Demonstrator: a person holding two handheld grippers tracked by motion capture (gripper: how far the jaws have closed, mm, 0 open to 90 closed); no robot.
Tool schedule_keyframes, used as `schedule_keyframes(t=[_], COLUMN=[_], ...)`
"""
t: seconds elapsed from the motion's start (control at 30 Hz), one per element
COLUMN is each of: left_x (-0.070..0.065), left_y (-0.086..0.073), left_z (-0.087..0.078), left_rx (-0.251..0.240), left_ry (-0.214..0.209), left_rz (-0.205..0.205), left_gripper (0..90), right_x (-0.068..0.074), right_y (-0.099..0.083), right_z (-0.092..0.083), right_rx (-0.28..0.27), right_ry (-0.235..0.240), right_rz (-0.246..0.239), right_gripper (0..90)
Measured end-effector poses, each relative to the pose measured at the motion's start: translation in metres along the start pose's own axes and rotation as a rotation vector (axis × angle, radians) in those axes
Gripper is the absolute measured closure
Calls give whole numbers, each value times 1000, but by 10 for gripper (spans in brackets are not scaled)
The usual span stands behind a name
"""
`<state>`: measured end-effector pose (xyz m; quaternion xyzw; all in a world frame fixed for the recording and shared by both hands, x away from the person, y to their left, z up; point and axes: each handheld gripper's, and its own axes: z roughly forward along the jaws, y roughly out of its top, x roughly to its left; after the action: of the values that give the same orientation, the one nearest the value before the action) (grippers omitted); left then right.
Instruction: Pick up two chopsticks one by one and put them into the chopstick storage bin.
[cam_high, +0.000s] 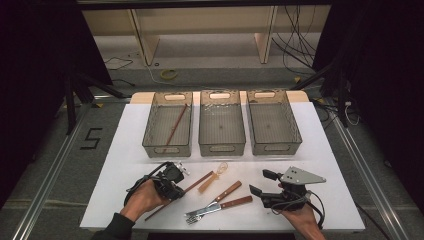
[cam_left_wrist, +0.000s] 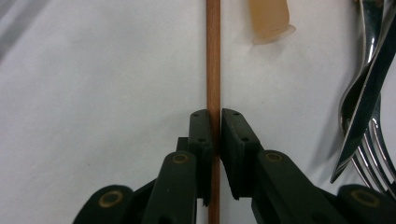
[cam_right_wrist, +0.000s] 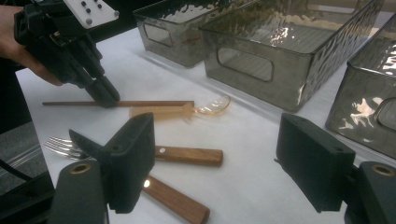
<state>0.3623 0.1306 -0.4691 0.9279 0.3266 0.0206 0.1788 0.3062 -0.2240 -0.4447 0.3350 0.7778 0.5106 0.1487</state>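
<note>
Two claws: I am clamping my left claw (cam_left_wrist: 216, 126) on the thin brown wooden chopstick (cam_left_wrist: 213, 56) lying on the white counter (cam_high: 125, 150); my right claw (cam_right_wrist: 224, 163), at three o'clock, is gaping apart.

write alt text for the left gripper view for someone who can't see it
The left gripper has its two black jaws shut on a thin brown chopstick lying on a white table. A translucent spoon handle lies top right, with a fork and a knife at the right edge.

At twelve o'clock we see three bins (cam_high: 222, 142) side by side, a chopstick in the left bin (cam_high: 175, 125); at five o'clock, a fork (cam_high: 200, 218), knife (cam_high: 220, 196) and plastic spoon (cam_high: 214, 177).
</note>
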Motion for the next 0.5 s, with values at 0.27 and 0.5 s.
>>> schedule_keyframes(t=[0.27,0.5], left_x=[-1,-1], left_y=[1,1], left_z=[0,0], left_rx=[4,7], left_ry=[9,12], left_rz=[17,50], left_gripper=[823,834], right_x=[1,0], right_y=[0,0], right_z=[0,0], right_rx=[3,5], right_ry=[-3,-1], right_rz=[-2,-5], right_gripper=[291,291])
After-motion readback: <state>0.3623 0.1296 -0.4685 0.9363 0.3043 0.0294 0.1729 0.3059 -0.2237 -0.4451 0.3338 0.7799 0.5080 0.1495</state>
